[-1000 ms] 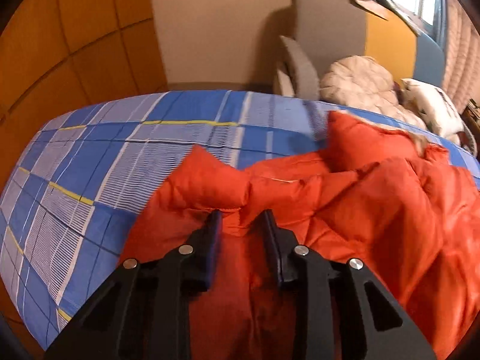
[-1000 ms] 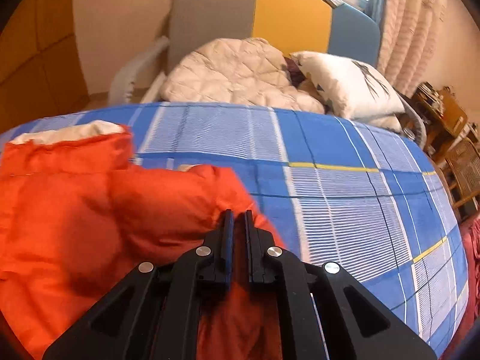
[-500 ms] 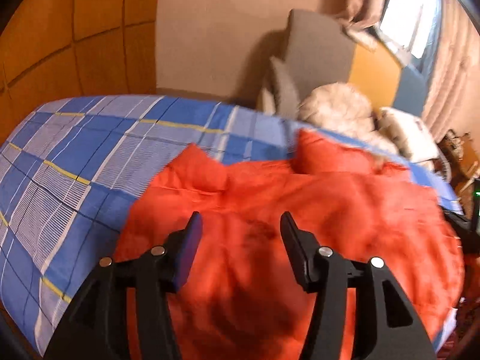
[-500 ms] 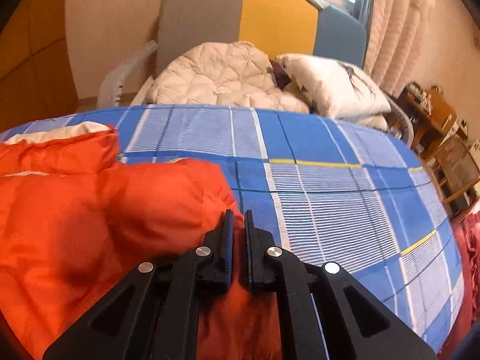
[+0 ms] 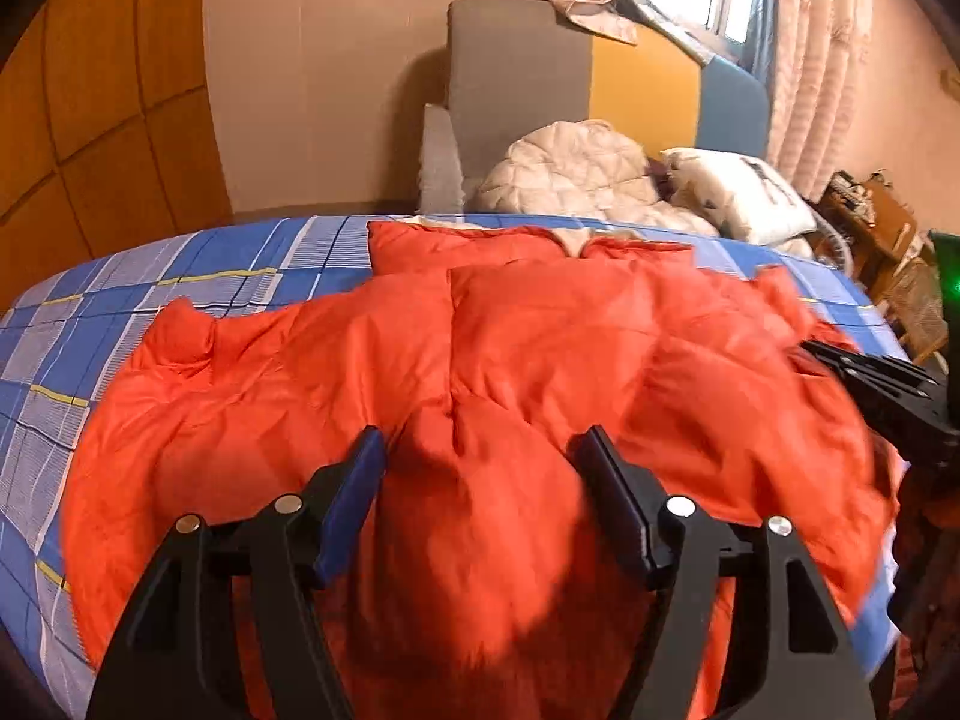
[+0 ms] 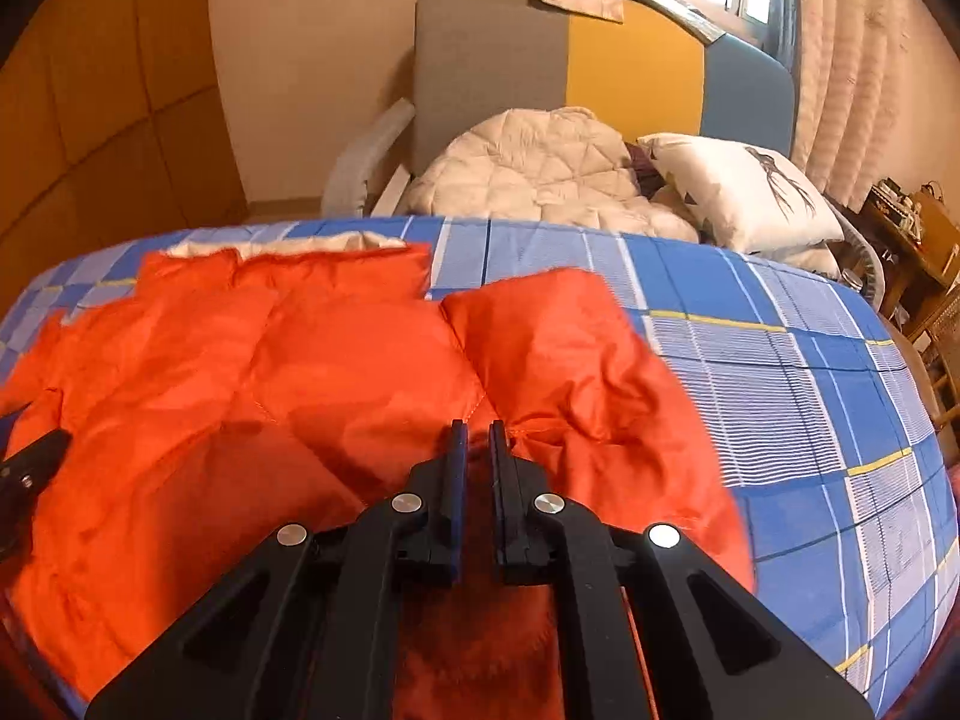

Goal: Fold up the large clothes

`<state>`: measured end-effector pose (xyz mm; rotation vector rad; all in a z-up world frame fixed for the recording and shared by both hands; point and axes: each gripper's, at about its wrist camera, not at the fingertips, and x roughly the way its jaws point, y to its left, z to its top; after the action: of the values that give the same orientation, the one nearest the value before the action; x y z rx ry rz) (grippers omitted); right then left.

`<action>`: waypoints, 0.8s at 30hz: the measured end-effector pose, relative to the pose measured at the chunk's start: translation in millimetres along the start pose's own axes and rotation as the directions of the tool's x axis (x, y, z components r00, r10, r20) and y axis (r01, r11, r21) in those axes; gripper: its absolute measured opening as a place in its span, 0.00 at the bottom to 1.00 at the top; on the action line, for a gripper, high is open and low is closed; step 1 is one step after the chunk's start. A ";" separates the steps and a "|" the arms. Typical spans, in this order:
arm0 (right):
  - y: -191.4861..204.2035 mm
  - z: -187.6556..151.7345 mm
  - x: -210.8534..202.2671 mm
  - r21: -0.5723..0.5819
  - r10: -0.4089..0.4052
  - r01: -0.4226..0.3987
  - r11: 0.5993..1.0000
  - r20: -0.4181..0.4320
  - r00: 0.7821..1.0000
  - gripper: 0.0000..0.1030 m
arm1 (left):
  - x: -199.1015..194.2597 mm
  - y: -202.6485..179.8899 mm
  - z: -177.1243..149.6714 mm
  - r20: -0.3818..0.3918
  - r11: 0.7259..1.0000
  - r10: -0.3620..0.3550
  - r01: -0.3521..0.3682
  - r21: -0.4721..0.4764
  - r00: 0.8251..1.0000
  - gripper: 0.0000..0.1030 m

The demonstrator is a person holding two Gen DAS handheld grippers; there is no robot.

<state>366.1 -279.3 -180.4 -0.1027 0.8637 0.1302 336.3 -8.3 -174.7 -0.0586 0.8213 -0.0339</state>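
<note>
While the orange padded jacket [image 5: 510, 360] lies spread across the blue checked bedspread [image 6: 810, 372], your left gripper [image 5: 483, 456] hangs over its middle with fingers spread wide, gripping nothing. Your right gripper [image 6: 474, 432] is pinched on a fold of its fabric.

One puffy orange padded jacket [image 6: 336, 384]; one bed in blue checked sheet [image 6: 810, 396]; one cream quilted jacket [image 6: 528, 174]; one white printed pillow [image 6: 738, 192]; one grey-yellow-blue sofa [image 6: 624, 66]; two black grippers.
</note>
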 end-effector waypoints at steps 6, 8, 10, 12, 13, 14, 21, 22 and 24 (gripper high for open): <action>2.7 1.2 24.0 -0.022 -0.026 0.025 0.999 -0.010 1.000 0.05 | 25.7 2.2 5.8 -0.039 1.000 0.006 -0.008 -0.027 0.999 0.72; 5.6 1.0 30.6 -0.041 -0.039 0.039 0.998 -0.007 0.999 0.05 | 30.1 6.0 6.9 -0.042 0.999 -0.007 0.005 -0.049 0.999 0.72; 6.4 -0.2 32.6 -0.048 -0.045 0.044 0.998 -0.008 0.999 0.05 | 27.2 7.8 5.7 -0.043 0.998 -0.020 0.018 -0.059 0.999 0.72; 5.5 -0.7 31.6 -0.044 -0.038 0.038 0.998 -0.003 0.999 0.05 | 17.2 12.1 1.5 -0.034 0.996 -0.049 0.046 -0.083 0.998 0.71; 3.3 -2.2 29.3 -0.034 -0.024 0.024 0.999 0.001 1.000 0.05 | 11.7 15.5 -1.0 -0.029 0.993 -0.063 0.060 -0.099 0.998 0.71; 0.0 -3.7 25.8 -0.015 -0.008 0.008 1.000 0.004 1.000 0.05 | 3.9 20.5 -4.8 -0.019 0.990 -0.079 0.076 -0.122 0.997 0.71; -9.7 -14.0 -19.4 0.050 0.059 -0.063 0.997 0.071 0.996 0.05 | -44.1 61.2 -31.8 0.075 0.971 -0.051 0.067 -0.230 0.996 0.75; -9.9 -15.1 -27.9 0.054 0.069 -0.073 0.996 0.082 0.994 0.05 | -50.6 68.9 -35.9 0.086 0.966 -0.030 0.051 -0.253 0.996 0.77; -6.1 -18.1 -43.9 0.063 0.106 -0.113 0.992 0.107 0.989 0.05 | -61.5 85.0 -44.2 0.106 0.954 0.020 0.013 -0.300 0.994 0.79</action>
<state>325.2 -291.2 -158.4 0.0163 0.7700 0.2069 262.7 78.1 -165.4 -0.3439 0.7129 0.0979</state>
